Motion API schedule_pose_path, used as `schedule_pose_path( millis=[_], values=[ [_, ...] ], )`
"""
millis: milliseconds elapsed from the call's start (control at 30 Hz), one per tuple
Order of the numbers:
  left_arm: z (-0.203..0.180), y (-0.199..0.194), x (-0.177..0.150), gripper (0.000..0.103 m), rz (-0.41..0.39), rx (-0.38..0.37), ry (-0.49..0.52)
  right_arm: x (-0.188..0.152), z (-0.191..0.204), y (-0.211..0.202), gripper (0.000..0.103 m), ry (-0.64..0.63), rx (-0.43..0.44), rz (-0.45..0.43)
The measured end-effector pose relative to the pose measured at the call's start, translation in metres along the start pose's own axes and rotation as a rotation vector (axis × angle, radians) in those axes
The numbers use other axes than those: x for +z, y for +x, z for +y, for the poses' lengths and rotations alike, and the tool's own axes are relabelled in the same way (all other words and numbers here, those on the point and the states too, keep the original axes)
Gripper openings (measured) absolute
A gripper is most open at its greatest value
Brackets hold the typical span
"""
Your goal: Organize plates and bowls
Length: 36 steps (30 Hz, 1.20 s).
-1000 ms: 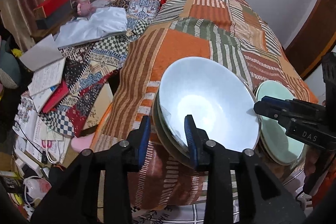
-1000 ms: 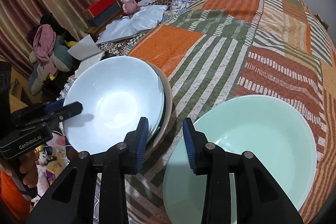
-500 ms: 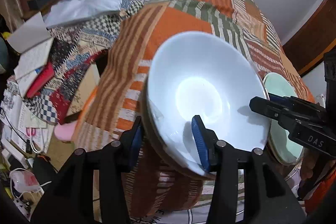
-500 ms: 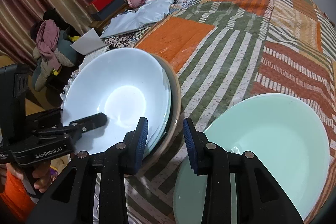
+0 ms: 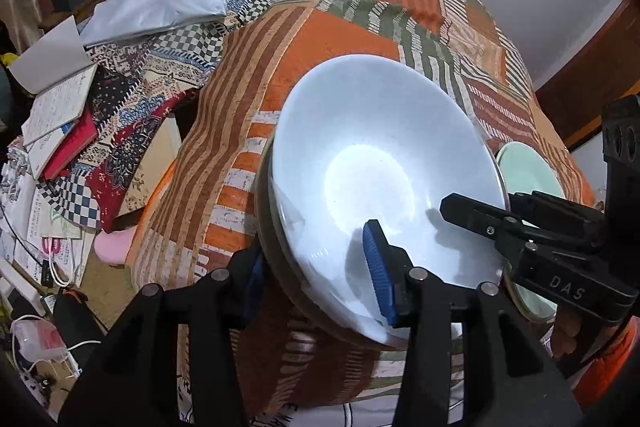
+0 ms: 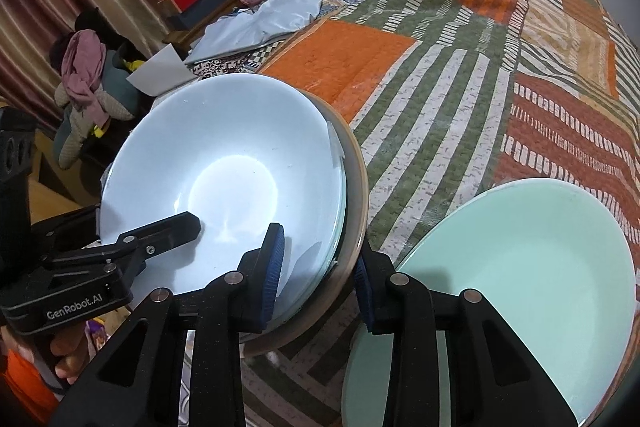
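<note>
Both grippers now straddle the rim of the bowl stack; 1 second ago they sat short of it.

The left gripper (image 5: pixel 316 267) has come down over the near edge of the white bowl (image 5: pixel 380 163), 1 blue ribbed pad inside and the other hidden outside the stack, jaws apart around the rim (whether the pads press is unclear). The right gripper (image 6: pixel 318 273) has slid sideways so its narrow-set jaws bracket the opposite rim, the pads close on the white bowl and the brown-rimmed dish (image 6: pixel 354 203) beneath it. The glossy, round, shallow white bowl fills centre frame in both views, nested in the stack on the patchwork quilt (image 6: pixel 460 39). A smooth mint plate (image 6: pixel 520 275) lies lower right in the right view. Both grippers point steeply downward.
</note>
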State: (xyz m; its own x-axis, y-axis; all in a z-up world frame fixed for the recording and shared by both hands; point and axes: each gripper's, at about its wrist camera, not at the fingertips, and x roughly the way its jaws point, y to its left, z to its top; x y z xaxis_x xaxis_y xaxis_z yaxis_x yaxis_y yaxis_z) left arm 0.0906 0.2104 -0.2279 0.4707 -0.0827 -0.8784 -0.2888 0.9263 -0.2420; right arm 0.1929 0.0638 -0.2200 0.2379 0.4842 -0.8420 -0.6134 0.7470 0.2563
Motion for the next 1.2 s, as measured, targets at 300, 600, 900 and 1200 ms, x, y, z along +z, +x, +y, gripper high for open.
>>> schedule_pose_path(
  millis=[300,600,900,1200],
  values=[
    [-0.012,-0.022,0.008,0.045,-0.063,0.021,0.018,0.004,0.0,-0.025,0.03,0.02,0.002,-0.073],
    [-0.039,-0.049,0.015,0.045,-0.123,-0.002,0.058,0.001,-0.008,-0.064,0.03,0.032,-0.009,-0.156],
    [-0.082,-0.058,0.015,0.045,-0.132,-0.038,0.115,-0.012,-0.035,-0.093,0.03,0.074,-0.048,-0.203],
    [-0.122,-0.053,0.01,0.045,-0.116,-0.078,0.175,-0.031,-0.061,-0.116,0.03,0.129,-0.088,-0.231]
  ],
)
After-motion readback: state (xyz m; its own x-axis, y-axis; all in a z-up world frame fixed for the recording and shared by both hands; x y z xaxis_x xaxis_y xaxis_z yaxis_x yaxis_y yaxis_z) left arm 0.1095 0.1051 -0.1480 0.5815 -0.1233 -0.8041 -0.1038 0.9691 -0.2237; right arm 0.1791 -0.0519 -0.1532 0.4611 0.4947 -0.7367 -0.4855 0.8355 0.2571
